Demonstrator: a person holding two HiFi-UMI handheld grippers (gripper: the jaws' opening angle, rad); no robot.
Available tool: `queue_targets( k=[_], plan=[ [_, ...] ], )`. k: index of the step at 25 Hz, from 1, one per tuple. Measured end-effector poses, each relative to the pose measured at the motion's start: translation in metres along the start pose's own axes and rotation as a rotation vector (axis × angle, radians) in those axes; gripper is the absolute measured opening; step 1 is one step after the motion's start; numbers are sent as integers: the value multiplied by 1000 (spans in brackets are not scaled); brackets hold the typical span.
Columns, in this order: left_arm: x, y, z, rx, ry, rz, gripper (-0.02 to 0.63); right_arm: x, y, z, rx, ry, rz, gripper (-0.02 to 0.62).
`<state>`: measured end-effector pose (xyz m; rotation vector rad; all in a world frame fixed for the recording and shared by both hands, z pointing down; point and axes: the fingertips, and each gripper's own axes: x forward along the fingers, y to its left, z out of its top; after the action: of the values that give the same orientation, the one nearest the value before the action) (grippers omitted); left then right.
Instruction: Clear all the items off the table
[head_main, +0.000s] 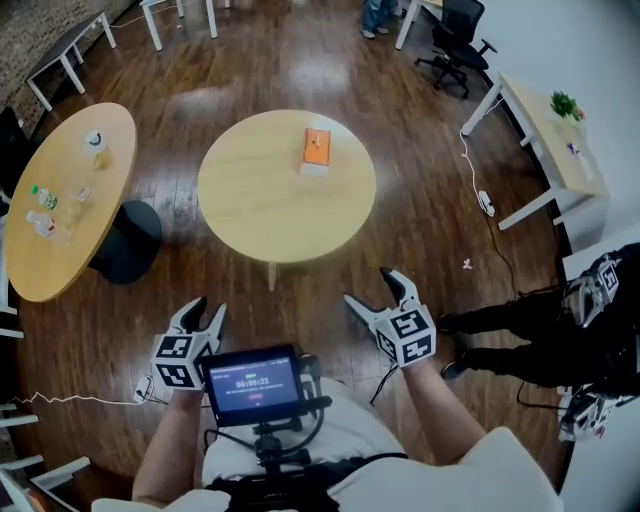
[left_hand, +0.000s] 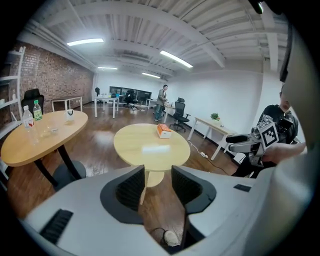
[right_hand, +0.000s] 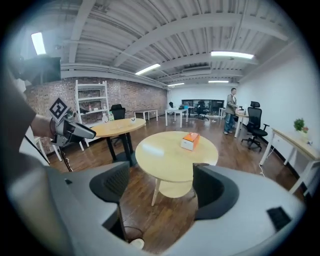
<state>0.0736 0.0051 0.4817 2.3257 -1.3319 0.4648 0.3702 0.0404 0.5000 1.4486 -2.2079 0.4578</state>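
An orange-and-white box (head_main: 316, 150) lies on the far side of the round light-wood table (head_main: 270, 205), the only item on it. Both grippers hover over the wooden floor in front of the table, well short of its near edge. My left gripper (head_main: 205, 312) has a narrow gap between its jaws and holds nothing. My right gripper (head_main: 372, 288) has its jaws spread wider, also with nothing in them. The left gripper view shows the box (left_hand: 163, 131) and table (left_hand: 150, 149) beyond the left gripper (left_hand: 157, 176). The right gripper view shows the box (right_hand: 190, 141) past the right gripper (right_hand: 161, 176).
A second, oval table (head_main: 80, 160) at the left carries bottles (head_main: 42, 222) and small items, with a dark round base (head_main: 130, 240) beside it. A person in black (head_main: 520, 330) stands close at the right. White desks (head_main: 545, 140), an office chair (head_main: 455, 45) and floor cables (head_main: 482, 195) line the right side.
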Motion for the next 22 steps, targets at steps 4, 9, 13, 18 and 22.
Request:
queue_targets(
  k=[4,9,13,18,22],
  plan=[
    [0,-7,1,9,2,2,163,-16,-9,-7,73,-31,-40,407],
    [2,-24,-2,39,21,-46,161,-28,2,-9,74,-31,-46,406],
    [-7,-24,-2,53,20,-70,160,-29,13,-6,79,-33,-56,406],
    [-25,-15,-5,20,4,-113,160,-22,40,0,84,-32,-56,407],
    [-36,-3,-8,7,-11,-112,175,-25,57,7,72,-43,-71,407]
  ],
)
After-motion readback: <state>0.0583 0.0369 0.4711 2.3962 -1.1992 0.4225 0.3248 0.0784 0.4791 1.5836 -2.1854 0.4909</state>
